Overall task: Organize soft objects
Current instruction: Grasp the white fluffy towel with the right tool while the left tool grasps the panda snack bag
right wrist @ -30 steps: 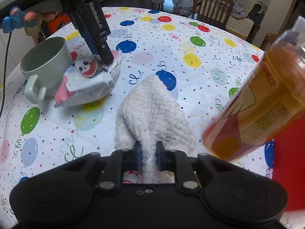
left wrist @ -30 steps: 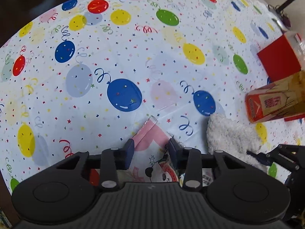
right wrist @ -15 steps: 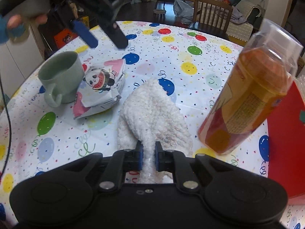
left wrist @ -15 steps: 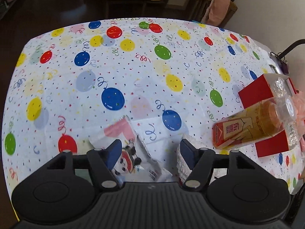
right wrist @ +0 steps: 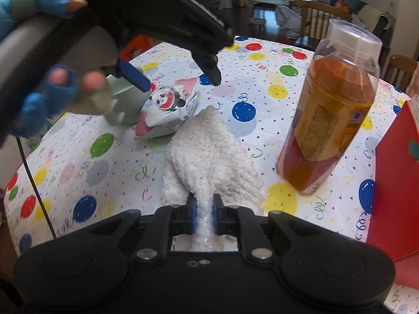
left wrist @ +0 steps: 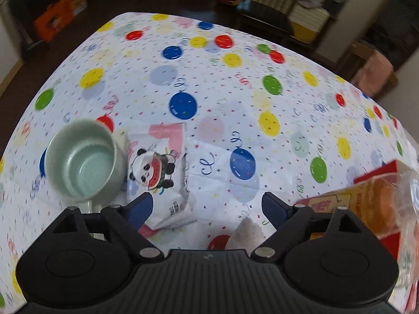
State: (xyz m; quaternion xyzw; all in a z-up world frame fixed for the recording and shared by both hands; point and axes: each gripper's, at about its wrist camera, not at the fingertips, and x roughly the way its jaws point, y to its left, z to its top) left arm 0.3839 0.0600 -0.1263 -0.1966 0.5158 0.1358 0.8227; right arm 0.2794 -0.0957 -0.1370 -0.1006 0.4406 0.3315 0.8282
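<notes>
On the balloon-patterned desk (right wrist: 262,99), a white fluffy cloth (right wrist: 209,157) is pinched at its near end by the right hand-held gripper (right wrist: 203,214), while the left hand-held gripper (left wrist: 207,206) is held spread wide above the panda pack (left wrist: 157,172), which lies beside a mug (left wrist: 83,162).

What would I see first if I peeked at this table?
Probably the balloon tablecloth covering the whole table. Next, the panda tissue pack leaning against the green mug, with the open left gripper above it. Nearer, the right gripper pinches a fluffy white cloth beside a tall orange bottle.
</notes>
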